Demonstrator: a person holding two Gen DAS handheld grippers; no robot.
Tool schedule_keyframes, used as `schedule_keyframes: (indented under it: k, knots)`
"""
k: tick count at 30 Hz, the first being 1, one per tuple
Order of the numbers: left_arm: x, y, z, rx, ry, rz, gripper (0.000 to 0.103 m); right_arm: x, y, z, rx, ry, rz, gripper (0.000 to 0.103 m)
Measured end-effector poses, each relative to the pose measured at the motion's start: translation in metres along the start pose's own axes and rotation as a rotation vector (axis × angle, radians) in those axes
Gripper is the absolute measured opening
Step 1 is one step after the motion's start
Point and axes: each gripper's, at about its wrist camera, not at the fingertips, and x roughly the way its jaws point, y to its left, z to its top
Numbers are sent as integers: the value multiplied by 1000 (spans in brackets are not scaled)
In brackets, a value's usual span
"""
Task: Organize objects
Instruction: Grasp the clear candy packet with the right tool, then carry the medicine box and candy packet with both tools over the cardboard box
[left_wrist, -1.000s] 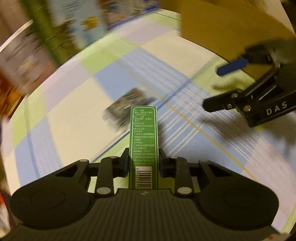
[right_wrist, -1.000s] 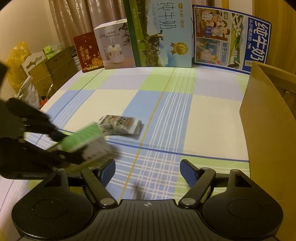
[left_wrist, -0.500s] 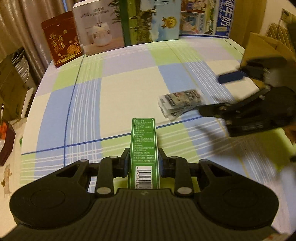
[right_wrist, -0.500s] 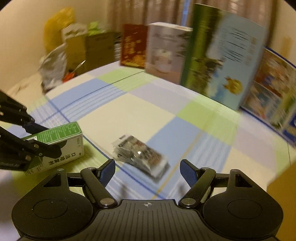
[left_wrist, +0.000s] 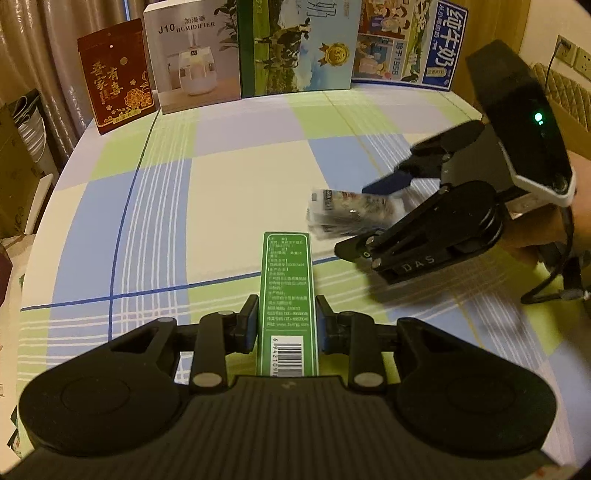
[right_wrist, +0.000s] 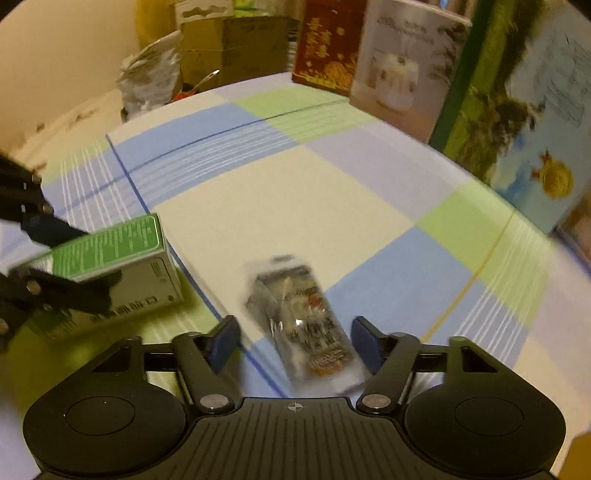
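Green cardboard fills the left gripper (left_wrist: 286, 325): its jaws are clamped on a slim green box (left_wrist: 287, 295), carried just above the checked cloth of the counter (left_wrist: 236, 184). The right gripper (right_wrist: 295, 339) has its jaws spread wide on either side of a clear-wrapped packet (right_wrist: 301, 325) lying on the cloth; the blur hides whether the pads touch it. The left wrist view shows the same packet (left_wrist: 351, 218) between the right gripper's (left_wrist: 384, 214) blue pads, near the box's far end. The step in hand looks like picking up the packet. Next, those jaws need to settle level with the packet and close across its width without sliding it.
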Motion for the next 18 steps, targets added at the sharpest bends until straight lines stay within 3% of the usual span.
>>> schedule_keyframes:
  k: [2, 3, 11, 18]
  knots:
    - [0, 1, 0, -3, -2, -3, 25, -7, 6, -2, 20, 12, -9, 36]
    - [1, 1, 0, -2, -3, -3, 25, -11, 10, -5, 47, 27, -21, 35]
    - [2, -1, -2, 10, 3, -3, 26, -46, 36, -47, 326, 47, -65, 34]
    - [5, -1, -2, 14, 6, -2, 26, -52, 40, -57, 335, -25, -76, 39]
